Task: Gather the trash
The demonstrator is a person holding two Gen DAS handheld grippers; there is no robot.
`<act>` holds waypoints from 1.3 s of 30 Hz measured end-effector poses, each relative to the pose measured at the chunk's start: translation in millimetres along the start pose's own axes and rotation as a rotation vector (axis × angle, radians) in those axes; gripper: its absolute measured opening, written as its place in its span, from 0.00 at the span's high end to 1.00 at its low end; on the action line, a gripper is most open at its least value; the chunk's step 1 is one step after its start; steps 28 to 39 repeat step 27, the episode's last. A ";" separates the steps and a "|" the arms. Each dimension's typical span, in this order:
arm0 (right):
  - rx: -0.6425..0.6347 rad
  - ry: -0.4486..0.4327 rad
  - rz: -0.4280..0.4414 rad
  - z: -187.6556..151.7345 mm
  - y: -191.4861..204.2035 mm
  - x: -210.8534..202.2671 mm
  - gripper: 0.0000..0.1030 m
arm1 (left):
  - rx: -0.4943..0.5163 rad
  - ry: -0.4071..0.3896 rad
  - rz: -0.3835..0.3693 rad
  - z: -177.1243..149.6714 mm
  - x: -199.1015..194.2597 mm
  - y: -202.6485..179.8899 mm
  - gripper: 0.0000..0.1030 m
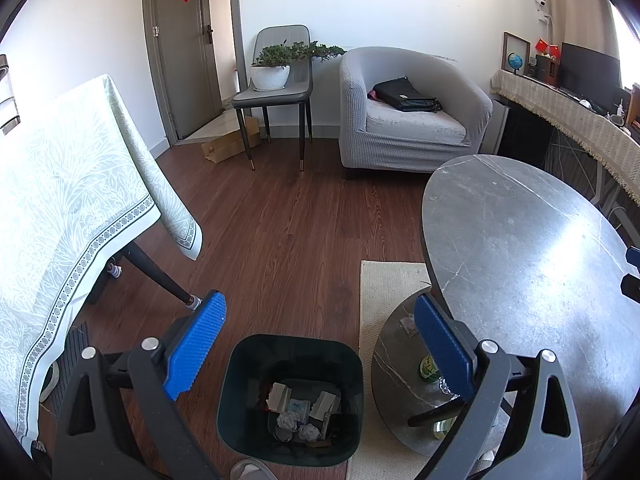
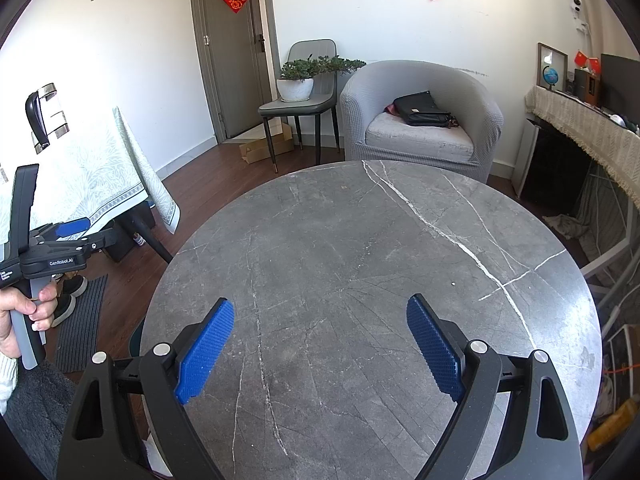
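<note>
Trash (image 1: 298, 412), mostly crumpled paper, sits in the dark bin (image 1: 240, 384) on the floor beside my round table (image 1: 520, 248), which only my left gripper (image 1: 316, 344) sees, jaws apart, while my right gripper (image 2: 320, 344) hangs spread over bare tabletop.

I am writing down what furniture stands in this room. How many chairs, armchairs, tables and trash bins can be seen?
Chair: 1
Armchair: 1
Tables: 2, the round grey table and the table with a cloth
Trash bin: 1
Total: 5
</note>
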State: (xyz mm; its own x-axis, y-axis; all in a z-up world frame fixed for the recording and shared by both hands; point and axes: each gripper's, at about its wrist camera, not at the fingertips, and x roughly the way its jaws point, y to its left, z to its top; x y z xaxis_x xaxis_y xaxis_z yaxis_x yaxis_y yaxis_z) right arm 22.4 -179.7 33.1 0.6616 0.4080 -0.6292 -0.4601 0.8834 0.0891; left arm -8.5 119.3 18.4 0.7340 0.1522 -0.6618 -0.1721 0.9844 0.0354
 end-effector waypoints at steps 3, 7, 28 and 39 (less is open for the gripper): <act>0.001 0.000 0.001 0.0 0.0 0.0 0.13 | -0.001 0.001 0.003 -0.8 0.8 0.2 0.06; 0.000 0.000 0.000 0.1 0.0 0.0 0.13 | -0.003 0.004 0.002 0.6 2.4 1.6 0.06; -0.001 0.000 -0.002 -0.7 -0.8 0.4 0.12 | -0.007 0.014 -0.007 3.5 3.2 3.7 0.06; -0.001 0.000 -0.002 -0.7 -0.8 0.4 0.12 | -0.007 0.014 -0.007 3.5 3.2 3.7 0.06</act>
